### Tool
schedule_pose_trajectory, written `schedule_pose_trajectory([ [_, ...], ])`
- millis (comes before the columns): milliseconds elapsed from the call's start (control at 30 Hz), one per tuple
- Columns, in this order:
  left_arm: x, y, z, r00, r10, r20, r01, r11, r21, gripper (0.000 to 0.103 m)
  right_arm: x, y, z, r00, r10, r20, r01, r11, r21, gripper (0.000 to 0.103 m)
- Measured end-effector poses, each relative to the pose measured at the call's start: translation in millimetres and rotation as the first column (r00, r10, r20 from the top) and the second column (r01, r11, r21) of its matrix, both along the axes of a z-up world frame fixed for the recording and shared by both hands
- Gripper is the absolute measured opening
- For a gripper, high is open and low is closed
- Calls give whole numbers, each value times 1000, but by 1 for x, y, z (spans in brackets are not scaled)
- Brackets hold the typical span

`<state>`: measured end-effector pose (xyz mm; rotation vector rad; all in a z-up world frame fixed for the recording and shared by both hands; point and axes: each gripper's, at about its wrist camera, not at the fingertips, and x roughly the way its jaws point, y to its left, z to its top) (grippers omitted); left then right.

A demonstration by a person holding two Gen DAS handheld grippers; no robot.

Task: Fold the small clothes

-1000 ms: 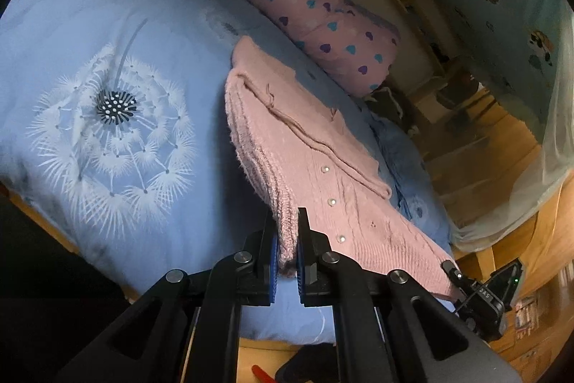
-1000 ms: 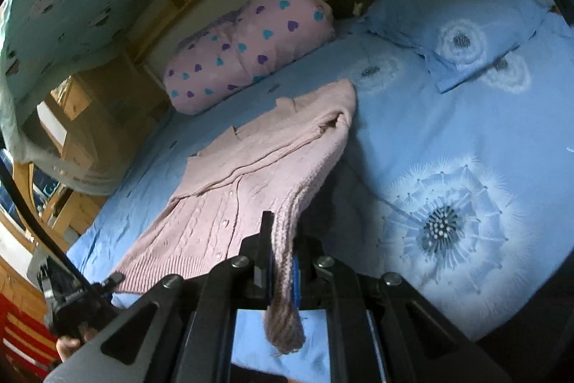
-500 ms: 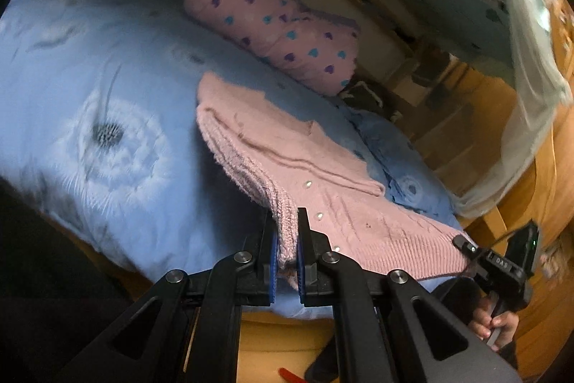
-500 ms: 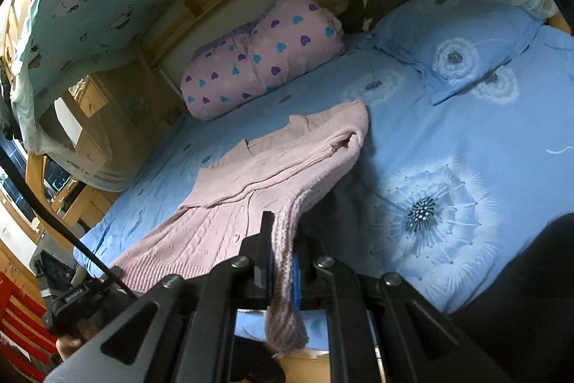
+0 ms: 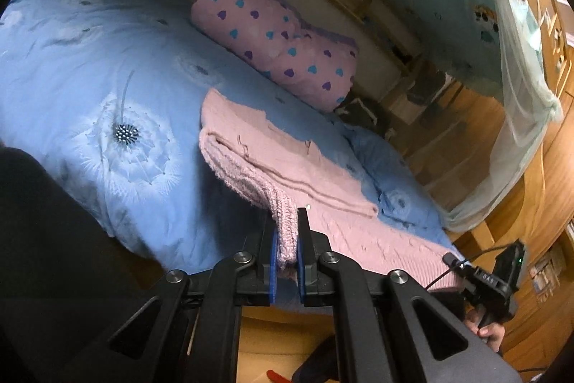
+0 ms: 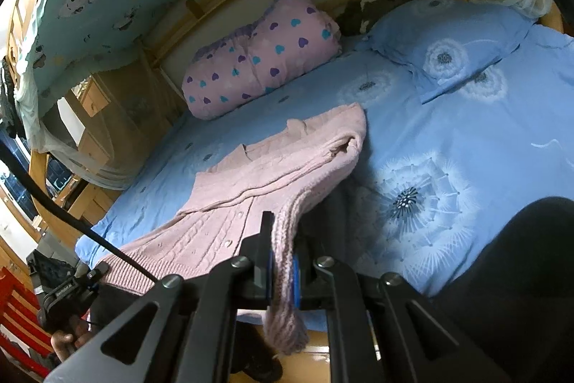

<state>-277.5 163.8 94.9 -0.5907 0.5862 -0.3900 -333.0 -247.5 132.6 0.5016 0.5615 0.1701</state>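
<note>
We hold the pink knit cardigan (image 5: pixel 287 164) by its near hem w/ both tools. The left gripper (image 5: pixel 286 250) is closed on a bunched corner of knit, and the right gripper (image 6: pixel 281 266) is clamped on the other corner, w/ a loose end hanging down below its jaws. The rest of the cardigan lies on the blue dandelion duvet (image 5: pixel 89 60), collar end toward the heart-print pillow (image 5: pixel 280 42), sleeves folded in over the front.

Risks, as we judge them:
- The knit is stretchy, so if one hand pulls harder than the other, the hem goes diagonal and the fold comes crooked.
- The folded-in sleeves can slide out if we lift too quick.
- The hanging end at the right side may catch on the bed edge.
- The grip is only on a small bunch, so the yarn can slip out.
</note>
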Motion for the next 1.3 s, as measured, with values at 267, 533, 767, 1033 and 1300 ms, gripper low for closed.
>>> schedule_pose_trajectory([
  [267, 11, 2, -3, 1000, 8, -19, -9, 1000, -7, 0, 9, 0, 4, 999, -28, -18, 27, 999, -26, 8],
  [533, 29, 8, -2, 999, 22, -39, -22, 1000, -10, 0, 35, -3, 13, 998, -53, -16, 52, 998, -44, 8],
  [767, 42, 16, -3, 997, 38, -63, -40, 999, -25, 0, 60, -3, 28, 999, -45, 6, 45, 998, -54, 8],
  [1033, 80, 7, -3, 995, 22, -98, -23, 1000, -13, 0, 92, 1, 29, 999, -49, -5, 48, 994, -99, 8],
  [1300, 121, -1, 1, 990, 44, -136, -42, 999, 15, 0, 128, -35, 12, 993, -94, -77, 96, 995, 25, 8],
])
